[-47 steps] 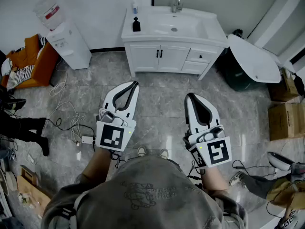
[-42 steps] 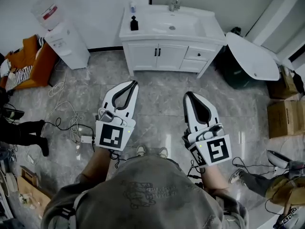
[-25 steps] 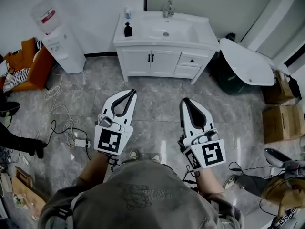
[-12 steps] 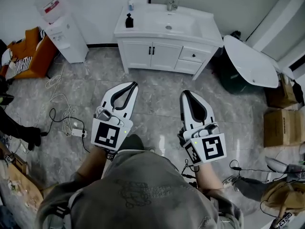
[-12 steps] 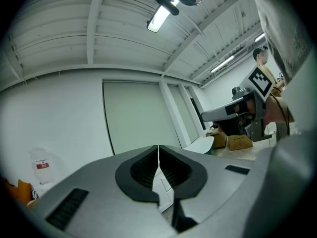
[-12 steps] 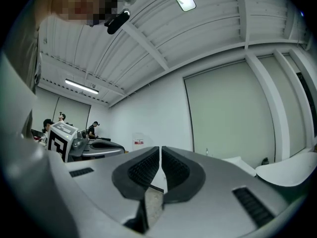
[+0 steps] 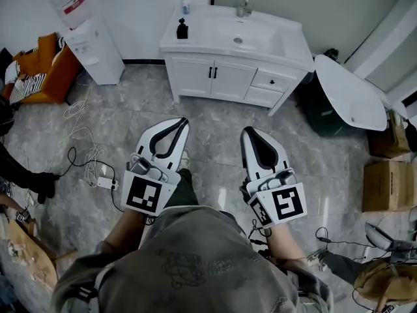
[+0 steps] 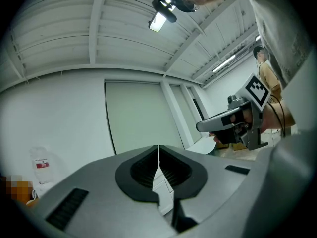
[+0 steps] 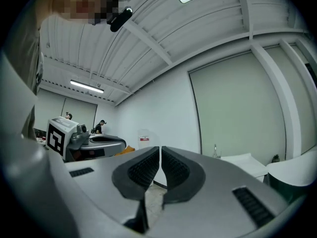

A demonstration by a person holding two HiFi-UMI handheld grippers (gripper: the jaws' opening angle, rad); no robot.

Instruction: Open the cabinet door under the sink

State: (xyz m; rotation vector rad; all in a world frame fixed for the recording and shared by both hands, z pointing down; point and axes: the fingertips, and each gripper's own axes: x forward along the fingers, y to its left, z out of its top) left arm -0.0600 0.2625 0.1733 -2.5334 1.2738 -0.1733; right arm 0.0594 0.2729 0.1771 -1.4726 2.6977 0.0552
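Two grippers on you: left gripper [image 7: 182, 120], right gripper [image 7: 246, 131]. One sink [image 7: 215, 35], two cabinet doors [image 7: 194, 78] [image 7: 233, 83], two drawers [image 7: 274, 81] [image 7: 264, 96], two bottles [image 7: 182, 30] [image 7: 186, 6].

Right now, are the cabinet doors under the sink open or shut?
Shut: both cabinet doors lie flush with the vanity front, dark handles together at the centre.

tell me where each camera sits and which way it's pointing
Head view: on the person's head, looking steeply down at the floor and the sink cabinet ahead; both forearms, torso, left gripper and right gripper show.
Left gripper view: rides the left gripper, tilted up toward wall and ceiling; its shut jaws fill the bottom, the right gripper at right.
Right gripper view: rides the right gripper, also tilted up; shut jaws below, left gripper at left.
Shared: all three views catch the water dispenser.
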